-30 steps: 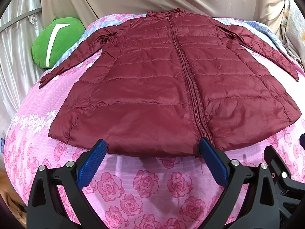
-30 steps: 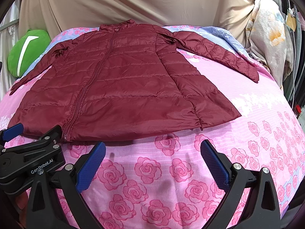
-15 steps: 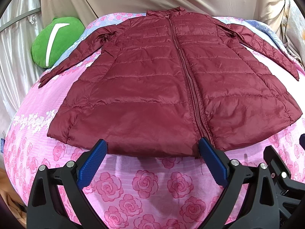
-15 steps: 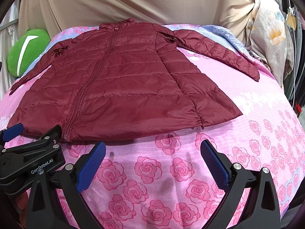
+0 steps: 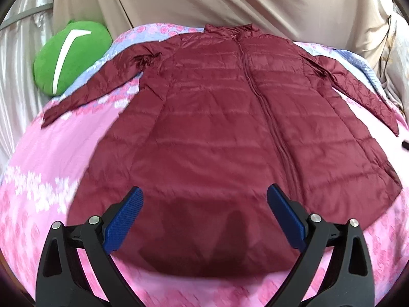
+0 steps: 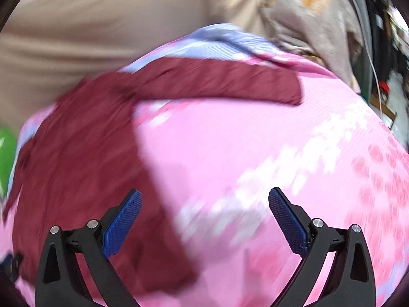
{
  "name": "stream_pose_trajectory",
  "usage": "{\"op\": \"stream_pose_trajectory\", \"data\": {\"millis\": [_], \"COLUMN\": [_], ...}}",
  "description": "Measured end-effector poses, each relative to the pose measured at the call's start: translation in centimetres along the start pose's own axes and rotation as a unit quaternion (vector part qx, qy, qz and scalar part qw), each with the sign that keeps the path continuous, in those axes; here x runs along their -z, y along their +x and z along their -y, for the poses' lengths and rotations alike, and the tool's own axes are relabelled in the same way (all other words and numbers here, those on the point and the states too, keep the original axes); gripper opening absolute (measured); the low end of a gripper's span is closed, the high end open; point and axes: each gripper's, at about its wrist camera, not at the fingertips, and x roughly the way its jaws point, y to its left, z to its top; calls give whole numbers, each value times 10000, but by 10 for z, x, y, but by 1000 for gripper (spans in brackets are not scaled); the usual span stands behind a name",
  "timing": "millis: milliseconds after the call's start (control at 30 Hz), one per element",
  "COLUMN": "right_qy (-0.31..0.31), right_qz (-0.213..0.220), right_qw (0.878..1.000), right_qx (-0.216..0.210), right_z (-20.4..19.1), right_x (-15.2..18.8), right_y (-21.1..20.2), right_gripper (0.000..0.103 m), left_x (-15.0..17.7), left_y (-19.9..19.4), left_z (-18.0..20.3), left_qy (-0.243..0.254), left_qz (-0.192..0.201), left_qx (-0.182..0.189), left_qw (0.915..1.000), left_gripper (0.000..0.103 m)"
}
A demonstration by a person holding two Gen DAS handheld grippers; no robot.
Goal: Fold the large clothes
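Observation:
A dark red quilted jacket (image 5: 230,133) lies flat and zipped on the pink rose bedspread (image 5: 51,158), sleeves spread to both sides. My left gripper (image 5: 204,215) is open and empty, above the jacket's lower hem. In the blurred right wrist view the jacket's right side (image 6: 76,158) and its right sleeve (image 6: 217,81) show. My right gripper (image 6: 204,220) is open and empty, over the jacket's right edge and the bare bedspread (image 6: 255,140) beside it.
A green cushion (image 5: 69,56) sits at the bed's far left, next to a grey curtain. A beige sheet (image 5: 230,0) hangs behind the bed. Floral fabric and clutter (image 6: 358,25) stand past the bed's right side.
Both grippers have moved forward over the jacket. The right gripper has swung to the right, toward the right sleeve, and its view is blurred. The jacket lies as before.

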Motion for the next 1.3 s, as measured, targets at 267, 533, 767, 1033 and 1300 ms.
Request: {"op": "stream_pose_trajectory", "data": {"millis": [267, 533, 767, 1033, 1300], "right_qy": [1297, 2113, 1775, 166, -1555], "right_qz": [-329, -269, 74, 951, 697], "right_qw": [9906, 9763, 9841, 9829, 9380], "right_qx": [301, 389, -47, -1565, -3019], "right_z": [100, 135, 94, -104, -339], "right_x": [-91, -132, -173, -251, -213], "right_y": [103, 151, 144, 90, 91], "right_gripper": [96, 70, 8, 8, 8], "left_x": [-49, -83, -98, -140, -178], "left_y": [31, 63, 81, 79, 84], "left_z": [-26, -32, -33, -34, -43], "left_qy": [-285, -377, -377, -478, -567], "left_qz": [13, -11, -136, 229, 704], "left_qx": [157, 154, 237, 435, 531], "left_qw": [9995, 9992, 9989, 9976, 9945], "left_gripper": [95, 95, 96, 96, 96]}}
